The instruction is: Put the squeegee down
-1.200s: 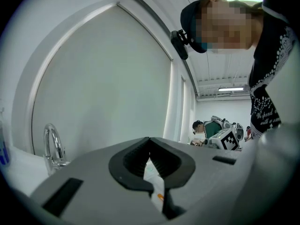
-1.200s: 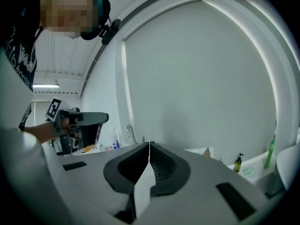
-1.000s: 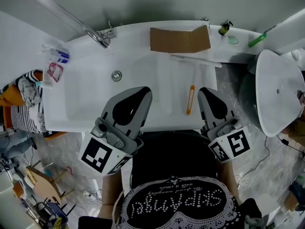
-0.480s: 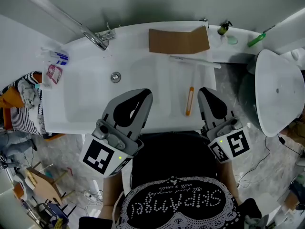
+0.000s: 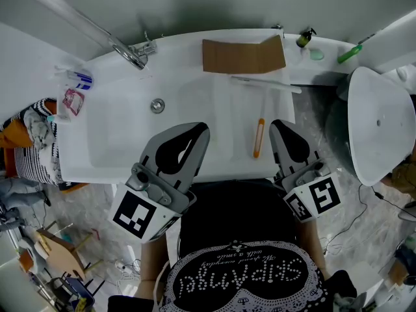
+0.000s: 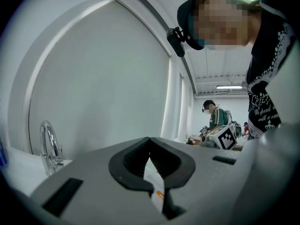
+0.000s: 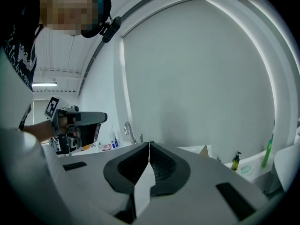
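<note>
The white tub fills the middle of the head view, with a flat white ledge along its right half. To its right stands a separate round white basin. A folded piece of brown cardboard lies on the tub's far edge.

The left hand-held gripper hangs over the tub's near rim. Its jaws meet at the tips, with only an open loop behind them and nothing clamped. The right hand-held gripper sits at the near right corner of the ledge. Its jaws are likewise pressed together at the tips and hold nothing.

The squeegee lies flat on the ledge, free of both hand-held grippers. Its long white blade runs across the far side, just in front of the cardboard. Its stem comes back toward the person and ends in an orange grip. That grip lies between the two hand-held grippers, just to the left of the right one's tips and not touching them. The left one is well apart from it.

A chrome faucet stands at the tub's far left, and the round drain lies below it. A small dark bottle and a green stick-like item rest on the far right ledge. A few small packets lie at the left end.
</note>
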`<state>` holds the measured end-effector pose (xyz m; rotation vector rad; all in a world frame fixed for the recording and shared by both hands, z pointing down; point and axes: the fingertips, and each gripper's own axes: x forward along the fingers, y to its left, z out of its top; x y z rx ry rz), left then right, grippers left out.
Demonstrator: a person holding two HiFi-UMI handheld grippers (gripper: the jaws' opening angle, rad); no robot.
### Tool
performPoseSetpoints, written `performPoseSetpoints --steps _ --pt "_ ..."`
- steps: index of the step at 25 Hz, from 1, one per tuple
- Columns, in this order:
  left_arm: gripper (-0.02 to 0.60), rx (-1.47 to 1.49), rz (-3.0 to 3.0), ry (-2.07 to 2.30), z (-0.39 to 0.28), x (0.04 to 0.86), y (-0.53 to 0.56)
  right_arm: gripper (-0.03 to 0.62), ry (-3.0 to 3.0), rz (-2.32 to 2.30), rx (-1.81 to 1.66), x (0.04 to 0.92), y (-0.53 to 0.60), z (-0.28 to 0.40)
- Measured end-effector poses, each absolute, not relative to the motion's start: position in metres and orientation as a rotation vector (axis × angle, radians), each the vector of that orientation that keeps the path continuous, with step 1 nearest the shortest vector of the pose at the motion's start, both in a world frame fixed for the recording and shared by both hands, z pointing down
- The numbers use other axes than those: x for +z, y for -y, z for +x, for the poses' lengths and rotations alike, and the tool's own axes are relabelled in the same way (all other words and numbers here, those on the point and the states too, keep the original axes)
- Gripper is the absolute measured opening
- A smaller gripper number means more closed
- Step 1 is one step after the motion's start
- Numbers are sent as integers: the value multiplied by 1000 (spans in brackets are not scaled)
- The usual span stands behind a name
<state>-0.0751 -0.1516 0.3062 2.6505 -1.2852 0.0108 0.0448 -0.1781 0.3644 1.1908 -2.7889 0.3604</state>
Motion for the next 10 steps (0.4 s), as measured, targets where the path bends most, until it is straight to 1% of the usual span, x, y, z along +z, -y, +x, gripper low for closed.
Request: performPoseSetpoints --steps 10 --pt "5 -5 2634 1288 -75 306 152 23 2779 1196 369 367 178 46"
